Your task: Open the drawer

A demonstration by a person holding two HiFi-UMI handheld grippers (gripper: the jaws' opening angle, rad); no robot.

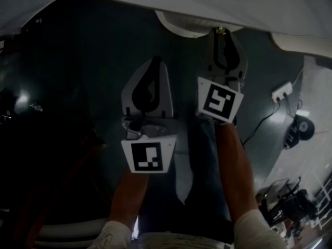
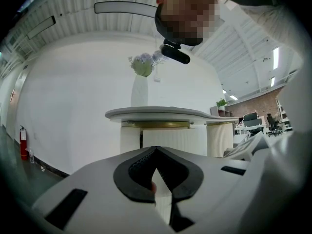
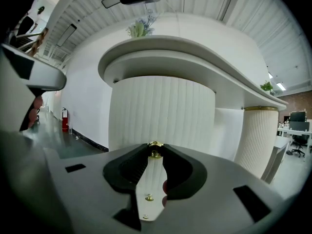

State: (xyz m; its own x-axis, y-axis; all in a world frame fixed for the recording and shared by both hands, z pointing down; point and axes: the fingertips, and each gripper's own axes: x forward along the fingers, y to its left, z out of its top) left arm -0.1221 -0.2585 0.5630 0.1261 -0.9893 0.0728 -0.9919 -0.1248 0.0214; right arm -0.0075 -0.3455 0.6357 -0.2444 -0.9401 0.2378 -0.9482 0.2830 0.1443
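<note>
Against the white ribbed counter front, gripping the brass drawer knob in seemingly clamped jaws of the right gripper, with the left gripper closed empty short of the counter; next, pull straight back.

Two grippers showed, the left gripper and the right gripper, along with one brass knob, one flower vase, one fire extinguisher and one power strip.
</note>
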